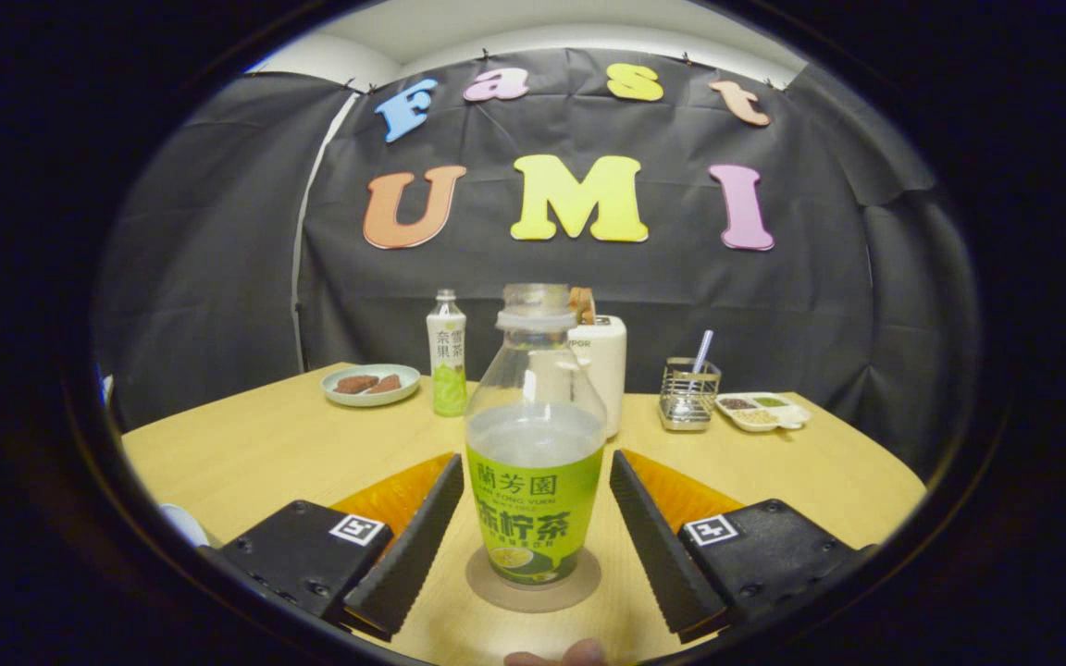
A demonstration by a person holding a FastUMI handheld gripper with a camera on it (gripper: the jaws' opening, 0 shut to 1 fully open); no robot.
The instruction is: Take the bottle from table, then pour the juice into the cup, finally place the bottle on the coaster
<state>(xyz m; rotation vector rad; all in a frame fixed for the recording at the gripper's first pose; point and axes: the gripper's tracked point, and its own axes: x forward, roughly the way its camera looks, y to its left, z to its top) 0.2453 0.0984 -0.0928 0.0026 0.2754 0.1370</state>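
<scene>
Bottle seated on coaster; gripper spread.

The uncapped juice bottle (534, 444) stands upright, centred on the round coaster (533, 583), apparently the task's final position. The gripper (533, 532) fingers flank it, released, a gap visible each side, allowing straight withdrawal without tipping.
</scene>
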